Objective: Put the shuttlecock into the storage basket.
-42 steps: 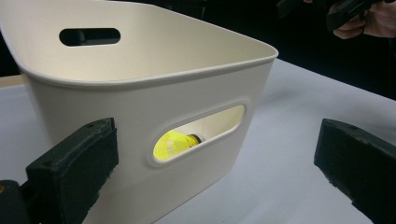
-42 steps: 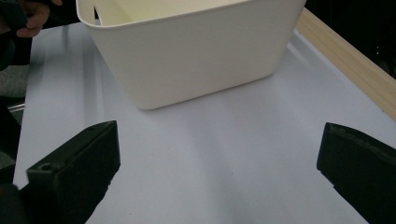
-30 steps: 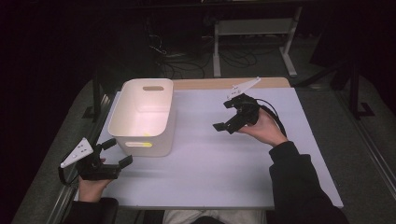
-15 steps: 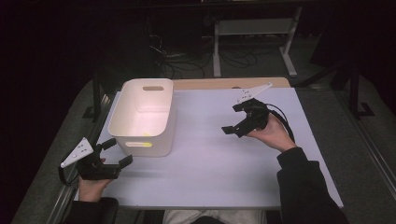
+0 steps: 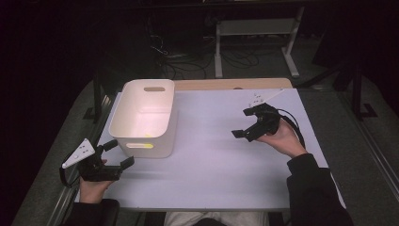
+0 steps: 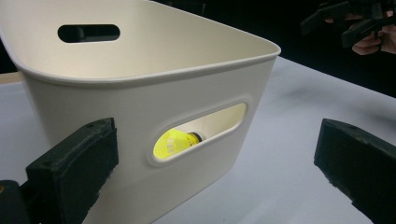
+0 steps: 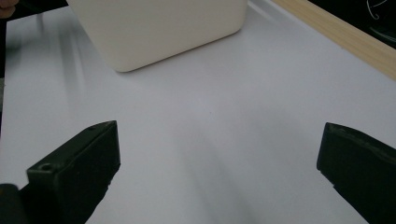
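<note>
So there's a white plastic bin (image 5: 146, 117) sitting on the pale table (image 5: 211, 179), and everything else is easiest to place off that bin. Inside it is a yellow shuttlecock (image 6: 173, 142), lying on the bin floor right behind the near handle slot (you catch it through the cutout in the left gripper view, and as a small yellow glow at the same slot from above).

The left gripper (image 5: 115, 154) hangs just off the bin's near corner, close to it but not touching, aimed at that slotted wall. Its jaws are spread wide with nothing between them except the view of the bin. The grey three-cornered plate sits on top of it and the person's left hand (image 5: 94, 186) wraps the grip from below.

The right gripper (image 5: 244, 123) is well apart from the bin, out over bare table on the side away from the left gripper, pointed back toward the bin. Its jaws are also spread wide and empty, just white tabletop between them in the right gripper view. The right hand (image 5: 280, 139) holds it, dark sleeve trailing back.

A wooden strip (image 5: 230, 84) runs along the table edge beyond the bin.
</note>
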`<state>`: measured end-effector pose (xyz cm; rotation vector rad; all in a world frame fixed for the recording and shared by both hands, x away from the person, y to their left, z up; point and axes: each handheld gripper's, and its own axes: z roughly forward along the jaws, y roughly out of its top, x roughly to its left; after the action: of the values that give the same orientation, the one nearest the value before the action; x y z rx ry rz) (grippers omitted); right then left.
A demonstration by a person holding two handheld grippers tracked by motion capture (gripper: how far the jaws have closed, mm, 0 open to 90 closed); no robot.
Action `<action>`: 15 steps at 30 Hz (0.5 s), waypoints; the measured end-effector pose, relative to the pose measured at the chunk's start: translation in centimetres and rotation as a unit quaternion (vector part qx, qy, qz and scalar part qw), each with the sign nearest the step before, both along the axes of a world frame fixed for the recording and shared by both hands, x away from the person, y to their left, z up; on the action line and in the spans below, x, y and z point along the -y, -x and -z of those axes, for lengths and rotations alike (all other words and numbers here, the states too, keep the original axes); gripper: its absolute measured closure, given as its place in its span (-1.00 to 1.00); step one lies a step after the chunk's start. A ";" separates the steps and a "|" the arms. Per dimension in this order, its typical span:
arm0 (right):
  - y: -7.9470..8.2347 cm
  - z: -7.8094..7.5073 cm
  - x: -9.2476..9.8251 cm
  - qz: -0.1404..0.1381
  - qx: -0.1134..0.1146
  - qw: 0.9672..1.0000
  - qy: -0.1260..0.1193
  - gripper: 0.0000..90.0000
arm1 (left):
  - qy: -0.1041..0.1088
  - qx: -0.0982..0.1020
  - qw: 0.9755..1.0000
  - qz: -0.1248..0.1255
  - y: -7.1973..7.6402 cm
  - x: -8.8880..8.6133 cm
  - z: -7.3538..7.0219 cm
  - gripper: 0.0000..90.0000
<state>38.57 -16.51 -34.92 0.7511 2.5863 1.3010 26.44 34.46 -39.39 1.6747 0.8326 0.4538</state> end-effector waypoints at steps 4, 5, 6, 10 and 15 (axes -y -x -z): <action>0.3 0.4 0.5 0.004 -0.003 1.000 -0.003 -1.00 | 0.000 0.000 1.000 0.000 0.0 0.0 0.0 -1.00; 0.4 0.5 0.6 0.005 -0.004 1.000 -0.004 -1.00 | 0.001 0.000 1.000 0.000 0.0 0.0 0.0 -1.00; 0.5 0.5 0.8 0.005 -0.002 1.000 -0.004 -1.00 | 0.001 0.000 1.000 0.000 0.0 0.0 0.0 -1.00; 0.9 0.9 1.3 0.010 -0.004 1.000 -0.008 -1.00 | 0.001 0.001 1.000 0.000 0.0 0.0 0.0 -1.00; 1.5 1.3 1.9 0.015 -0.004 1.000 -0.015 -1.00 | 0.000 0.000 1.000 0.000 0.0 0.0 0.0 -1.00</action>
<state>37.05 -18.46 -36.19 0.7991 2.5564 1.3336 26.46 34.46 -39.38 1.6744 0.8328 0.4552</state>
